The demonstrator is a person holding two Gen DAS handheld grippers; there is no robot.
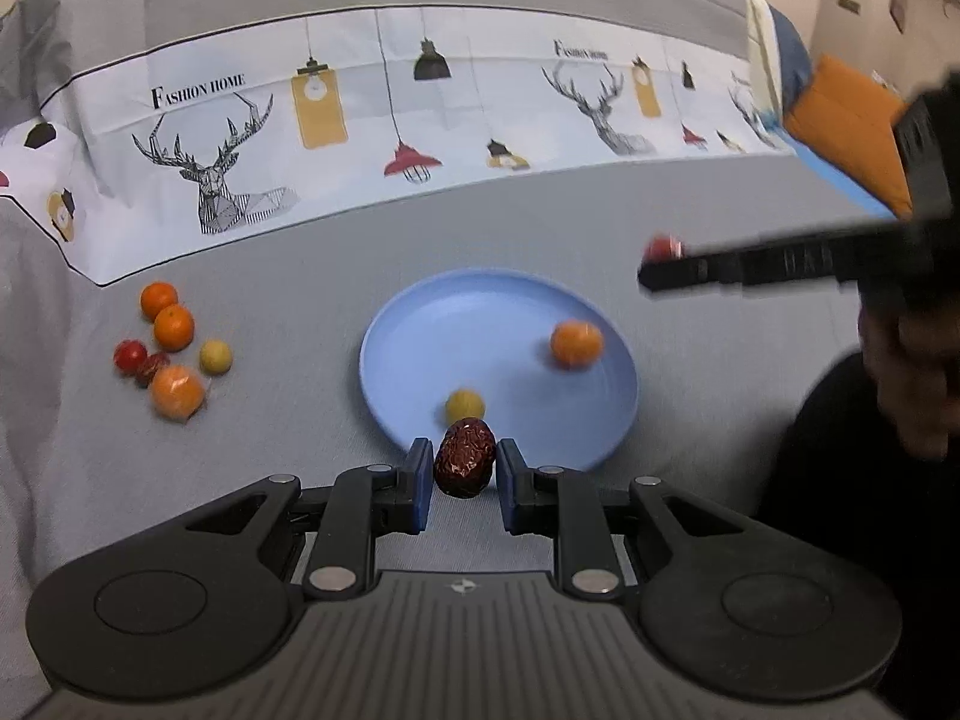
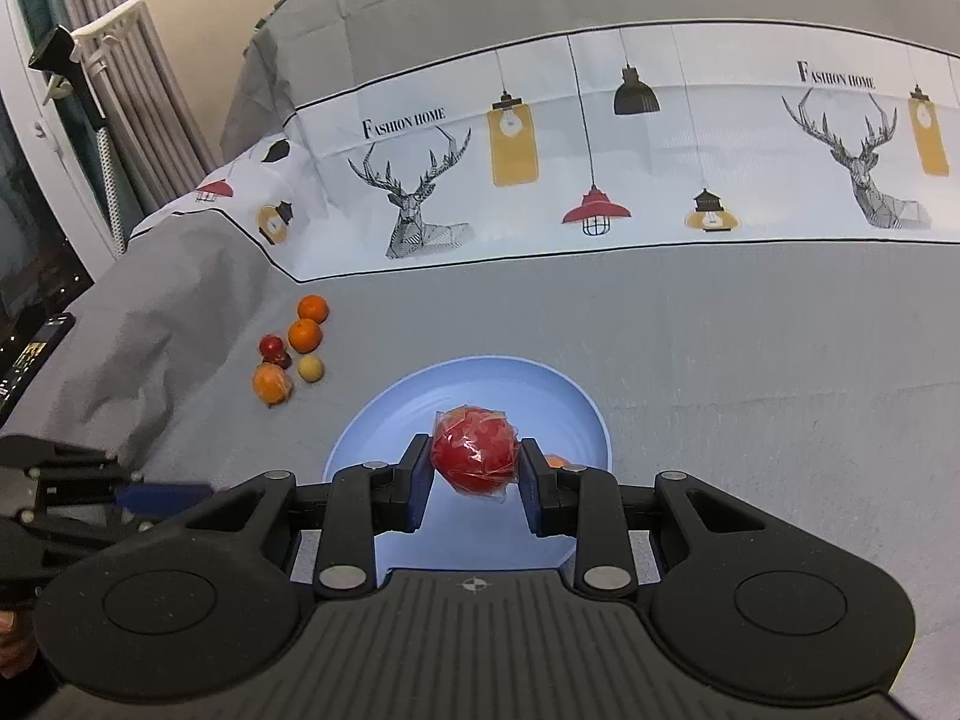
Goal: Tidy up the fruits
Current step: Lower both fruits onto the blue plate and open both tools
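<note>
My left gripper (image 1: 465, 467) is shut on a wrinkled dark red date (image 1: 465, 457), just over the near rim of the blue plate (image 1: 498, 312). On that plate lie an orange (image 1: 576, 344) and a small yellow fruit (image 1: 464, 405). My right gripper (image 2: 475, 461) is shut on a plastic-wrapped red fruit (image 2: 475, 449), above the blue plate (image 2: 420, 402); an orange (image 2: 555, 461) peeks out behind its right finger. In the left wrist view the right gripper (image 1: 660, 258) reaches in from the right with the red fruit (image 1: 660, 247).
A loose pile of fruit (image 1: 171, 348) lies on the grey bedcover left of the plate: oranges, a red fruit, a date, a yellow one; it shows as the fruit pile (image 2: 291, 348) too. A person's dark sleeve (image 1: 852, 480) fills the right. Curtains and a window (image 2: 60, 150) stand at left.
</note>
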